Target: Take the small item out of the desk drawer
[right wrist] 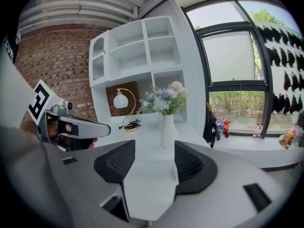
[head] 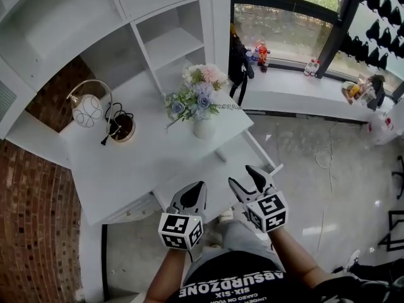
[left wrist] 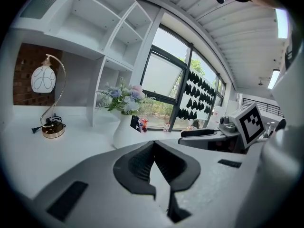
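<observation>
The white desk (head: 126, 163) has its drawer (head: 252, 153) pulled out at the front right; the inside looks plain white. A small white piece (head: 221, 156) lies at the drawer's back edge; I cannot tell what it is. My left gripper (head: 201, 185) hangs over the drawer's left part, its jaws together and holding nothing (left wrist: 153, 145). My right gripper (head: 241, 174) hovers over the drawer's middle, jaws apart and nothing between them (right wrist: 154, 148). Each gripper shows in the other's view: the right one (left wrist: 204, 133) and the left one (right wrist: 80, 125).
A vase of flowers (head: 203, 126) stands near the desk's front right, just behind the drawer. A globe lamp (head: 88, 109) with its cord (head: 117, 122) sits at the back left. White shelves (head: 170, 43) rise behind. A window ledge (head: 297, 96) with small things runs to the right.
</observation>
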The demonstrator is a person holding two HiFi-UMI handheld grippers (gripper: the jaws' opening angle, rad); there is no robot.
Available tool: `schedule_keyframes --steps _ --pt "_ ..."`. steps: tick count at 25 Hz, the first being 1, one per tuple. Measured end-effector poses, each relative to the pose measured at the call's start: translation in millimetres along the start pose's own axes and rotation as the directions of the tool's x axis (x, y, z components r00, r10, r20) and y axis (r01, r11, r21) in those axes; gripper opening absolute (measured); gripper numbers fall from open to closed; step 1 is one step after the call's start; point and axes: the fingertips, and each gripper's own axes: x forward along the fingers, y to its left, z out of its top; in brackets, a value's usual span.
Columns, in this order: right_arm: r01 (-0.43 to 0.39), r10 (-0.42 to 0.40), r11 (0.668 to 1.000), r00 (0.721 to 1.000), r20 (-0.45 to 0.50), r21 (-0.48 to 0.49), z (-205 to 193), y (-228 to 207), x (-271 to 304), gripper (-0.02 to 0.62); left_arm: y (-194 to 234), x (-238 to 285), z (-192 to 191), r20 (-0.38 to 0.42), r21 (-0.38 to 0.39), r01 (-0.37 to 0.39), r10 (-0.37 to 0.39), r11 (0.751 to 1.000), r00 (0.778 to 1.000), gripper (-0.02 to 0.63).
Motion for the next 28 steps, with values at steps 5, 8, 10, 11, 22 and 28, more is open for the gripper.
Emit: schedule_keyframes --steps 5,8,10,11,22,28 --pt "-0.011 0.011 1.0 1.0 -0.026 -0.01 -4.1 -15.3 22.3 0.232 10.4 16.1 0.6 -0.014 -0.008 -0.017 0.017 1.0 1.0 0.006" --pt "-0.022 0.022 1.0 0.999 -0.05 -0.003 -9.9 -24.7 40.1 0.232 18.7 24.7 1.2 -0.021 -0.016 -0.033 0.033 0.999 0.999 0.006" --pt "-0.03 0.029 1.0 0.997 -0.071 -0.002 -15.2 -30.0 51.3 0.232 23.2 29.9 1.7 -0.026 -0.023 -0.045 0.044 0.999 0.999 0.006" --pt "-0.034 0.034 0.999 0.996 -0.081 -0.004 -17.5 -32.4 56.4 0.232 25.1 32.6 2.1 -0.028 -0.026 -0.05 0.05 0.998 0.998 0.006" --pt "-0.081 0.076 0.996 0.982 -0.172 -0.021 -41.2 -56.2 107.3 0.232 45.2 60.3 1.1 -0.047 -0.06 -0.104 0.101 0.993 0.994 0.006" --pt "-0.1 0.096 0.995 0.971 -0.221 -0.007 -59.8 -66.0 131.6 0.232 52.4 73.8 -3.6 -0.053 -0.076 -0.122 0.118 0.99 0.992 0.006"
